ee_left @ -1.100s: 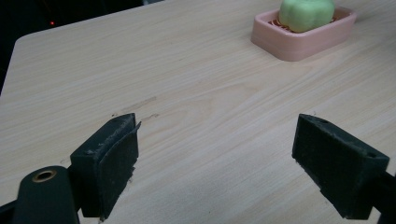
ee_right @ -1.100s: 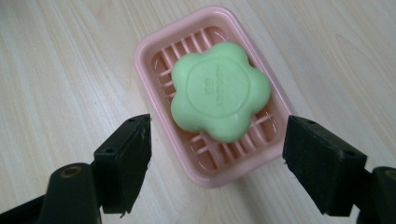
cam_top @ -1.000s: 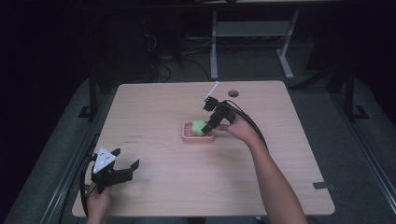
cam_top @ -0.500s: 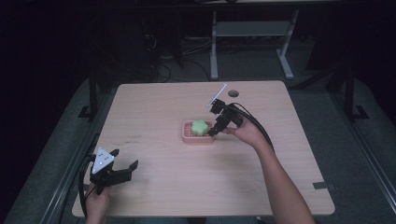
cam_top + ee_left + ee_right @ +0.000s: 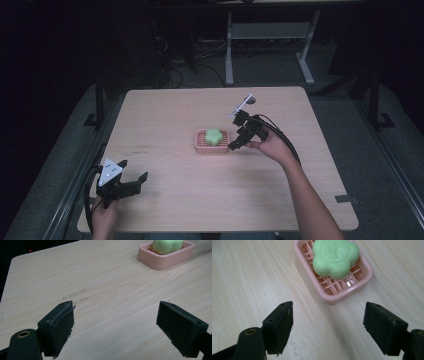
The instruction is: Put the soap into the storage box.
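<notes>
Meanwhile, at the near left corner of the pale wood surface (image 5: 170,125), your left hand (image 5: 104,220) grips the left tongs (image 5: 131,181), whose grey three-cornered plate faces up. In the left gripper view those tongs (image 5: 115,322) stand wide apart with nothing between them, bare wood grain showing under the gap, and a few faint scuff marks (image 5: 76,293) lie on the wood just beyond the left jaw.

Toward the middle of the surface sits a pink slatted soap dish (image 5: 200,146), and a green flower-shaped soap (image 5: 214,136) rests inside it. From the left gripper view the dish (image 5: 160,261) lies far off to the right, well apart from those tongs.

Just right of the dish, your right hand (image 5: 272,147) holds the right tongs (image 5: 235,145), tilted down toward the dish's right end, with the cable looping back over your wrist. In the right gripper view these tongs (image 5: 328,325) are also spread wide and hold nothing; the dish (image 5: 337,297) lies just beyond the jaw tips, apart from them, with the soap (image 5: 334,256) at its far end.
</notes>
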Demonstrator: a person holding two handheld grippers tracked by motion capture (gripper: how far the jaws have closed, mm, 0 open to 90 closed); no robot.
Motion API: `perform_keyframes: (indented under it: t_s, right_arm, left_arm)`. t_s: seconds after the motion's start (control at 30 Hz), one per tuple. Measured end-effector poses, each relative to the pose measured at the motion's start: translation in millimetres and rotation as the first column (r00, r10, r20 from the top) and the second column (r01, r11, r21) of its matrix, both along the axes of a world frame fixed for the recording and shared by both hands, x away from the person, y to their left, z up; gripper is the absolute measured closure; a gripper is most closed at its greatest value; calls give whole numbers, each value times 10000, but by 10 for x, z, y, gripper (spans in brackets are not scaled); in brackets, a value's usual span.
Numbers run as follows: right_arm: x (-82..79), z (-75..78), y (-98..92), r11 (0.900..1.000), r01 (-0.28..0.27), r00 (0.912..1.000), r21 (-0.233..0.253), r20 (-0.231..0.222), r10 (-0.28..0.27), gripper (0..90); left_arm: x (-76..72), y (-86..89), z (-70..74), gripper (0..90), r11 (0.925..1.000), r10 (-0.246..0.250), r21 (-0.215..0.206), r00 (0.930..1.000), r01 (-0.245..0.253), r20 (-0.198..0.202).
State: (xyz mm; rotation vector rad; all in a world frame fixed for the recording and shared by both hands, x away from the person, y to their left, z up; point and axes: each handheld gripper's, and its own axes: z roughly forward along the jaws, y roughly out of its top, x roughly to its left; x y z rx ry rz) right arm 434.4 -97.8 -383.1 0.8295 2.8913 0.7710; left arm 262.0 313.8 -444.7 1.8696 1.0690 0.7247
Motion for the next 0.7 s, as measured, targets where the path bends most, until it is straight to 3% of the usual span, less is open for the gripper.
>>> perform_keyframes:
  t_s: [0.27, 0.7]
  right_arm:
    - [-92, 11, -122, 9997, 159, 9998, 200, -79, -157, 231]
    - [-203, -44, -281, 9994, 318, 9992, 121, -235, -315, 224]
  left_arm:
    - [4, -4, -6, 142, 9999, -64, 96, 10000, 64, -51]
    - [5, -11, -15, 142, 10000, -44, 77, 10000, 45, -70]
